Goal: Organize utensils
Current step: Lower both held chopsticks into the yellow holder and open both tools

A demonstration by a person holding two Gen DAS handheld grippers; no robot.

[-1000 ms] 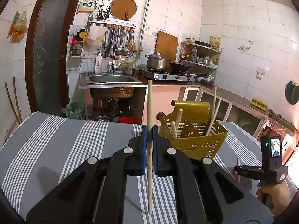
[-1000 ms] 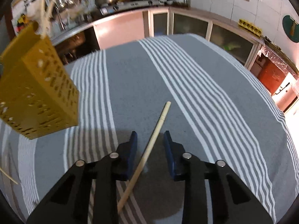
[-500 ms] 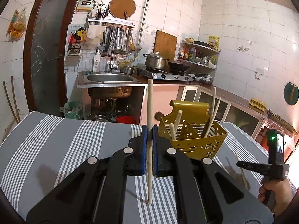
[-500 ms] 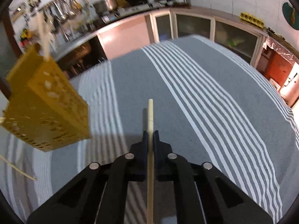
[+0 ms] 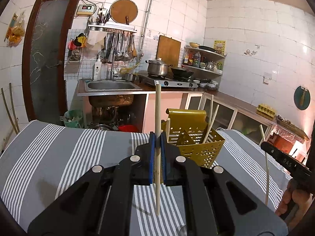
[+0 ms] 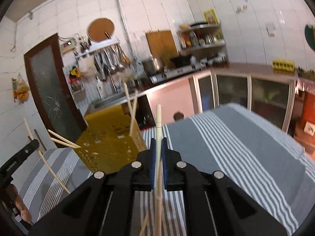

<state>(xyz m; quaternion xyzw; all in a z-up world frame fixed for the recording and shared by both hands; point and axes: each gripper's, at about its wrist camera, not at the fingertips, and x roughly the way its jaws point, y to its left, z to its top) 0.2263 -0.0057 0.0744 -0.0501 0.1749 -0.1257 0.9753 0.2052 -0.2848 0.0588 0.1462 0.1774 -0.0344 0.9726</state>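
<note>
Chopsticks in both grippers: nearest the left wrist camera, the left gripper (image 5: pixel 157 143) has its blue-padded jaws closed on a pale wooden chopstick (image 5: pixel 157 118) held upright, its lower tip hanging just above the grey cloth with white stripes (image 5: pixel 59 149) that covers the table. The right gripper (image 6: pixel 157 147) is likewise clamped on a second pale wooden chopstick (image 6: pixel 158 122), which runs up between the pads and out past their tips; the right wrist view is blurred. Just beyond the left gripper's fingertips stands a mustard-yellow perforated plastic utensil holder (image 5: pixel 196 147) with a tall back panel and inner dividers. Several more pale chopsticks (image 5: pixel 213 118) lean in its compartments, two of them slanting up toward the right; which compartment each sits in cannot be told. In the right wrist view the same holder (image 6: pixel 110 141) lies left of the gripped stick, with sticks rising from its top and two poking out at its left side. At the right edge of the left view, a person's hand (image 5: pixel 291 200) grips the other tool's handle. Farther back are a steel sink (image 5: pixel 110 85), a lidded steel pot (image 5: pixel 158 66) on a two-burner stove (image 5: pixel 173 82), a rack of hanging ladles (image 5: pixel 122 45), and white-tiled walls.
</note>
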